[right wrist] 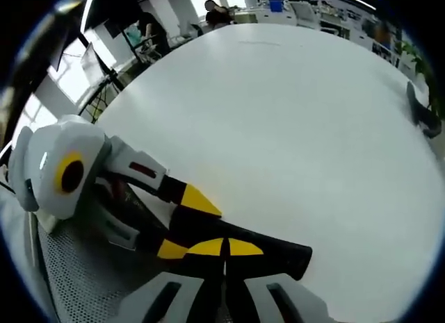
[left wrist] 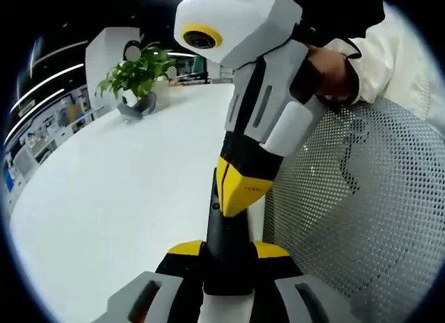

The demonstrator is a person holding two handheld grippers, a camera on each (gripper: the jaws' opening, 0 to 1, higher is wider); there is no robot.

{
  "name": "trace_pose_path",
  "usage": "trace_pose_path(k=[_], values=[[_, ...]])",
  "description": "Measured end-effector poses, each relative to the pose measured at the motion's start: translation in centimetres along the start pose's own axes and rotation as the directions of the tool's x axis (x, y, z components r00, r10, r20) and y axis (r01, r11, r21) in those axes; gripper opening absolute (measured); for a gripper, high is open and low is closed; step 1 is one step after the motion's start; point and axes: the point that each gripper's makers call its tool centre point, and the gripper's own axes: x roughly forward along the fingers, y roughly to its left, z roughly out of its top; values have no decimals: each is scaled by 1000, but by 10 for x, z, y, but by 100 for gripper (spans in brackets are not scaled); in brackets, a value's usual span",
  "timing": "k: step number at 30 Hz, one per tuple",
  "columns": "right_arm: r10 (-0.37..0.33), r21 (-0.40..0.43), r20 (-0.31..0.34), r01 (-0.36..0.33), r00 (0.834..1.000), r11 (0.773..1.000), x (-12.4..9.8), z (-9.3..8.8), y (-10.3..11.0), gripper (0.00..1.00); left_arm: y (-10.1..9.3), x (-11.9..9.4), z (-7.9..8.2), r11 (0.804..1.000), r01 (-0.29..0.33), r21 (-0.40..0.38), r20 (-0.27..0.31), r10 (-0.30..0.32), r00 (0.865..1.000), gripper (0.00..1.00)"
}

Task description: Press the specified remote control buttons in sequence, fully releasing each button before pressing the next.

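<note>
Left gripper (left wrist: 226,264) has its jaws clamped on the near end of the black remote control (left wrist: 224,233), holding it lengthwise over the near edge of the white table (left wrist: 125,191), probably to steady it for pressing. Right gripper (right wrist: 224,248), jaws drawn together with yellow tips touching, rests tip-down on the remote's face, seemingly mid-press; which button, cannot tell. Beyond the remote, a grey mesh chair back (left wrist: 368,198) sits just beside it; a potted plant (left wrist: 135,76) stands far across the table.

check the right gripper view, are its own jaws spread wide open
No: the right gripper has its yellow tips shut together, pressing down on the black remote control, which the left gripper holds.
</note>
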Motion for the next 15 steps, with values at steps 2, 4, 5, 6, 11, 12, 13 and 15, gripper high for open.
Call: trace_pose_path(k=[2,4,5,6,11,12,13,15], values=[[-7,-18,-12,7,1000,1000,2,-2,1,0,0,0,0,1000,0,0,0,0,1000,25],[-18,-47,-11,17,1000,999,2,-2,1,0,0,0,0,1000,0,0,0,0,1000,25],[-23,-55,-9,23,1000,998,2,-2,1,0,0,0,0,1000,1,-1,-1,-1,1000,25],[-24,-56,-11,23,1000,998,2,-2,1,0,0,0,0,1000,1,1,0,-1,1000,25],[-27,-57,-8,26,1000,998,2,-2,0,0,0,0,0,1000,1,0,-1,-1,1000,25],[-26,-54,-7,26,1000,998,3,-2,0,0,0,0,0,1000,1,0,-1,-1,1000,25],[-25,-52,-7,25,1000,998,2,-2,0,0,0,0,0,1000,1,0,-1,-1,1000,25],[-23,-48,-6,23,1000,999,2,-2,0,0,0,0,0,1000,0,-1,-1,0,1000,25]])
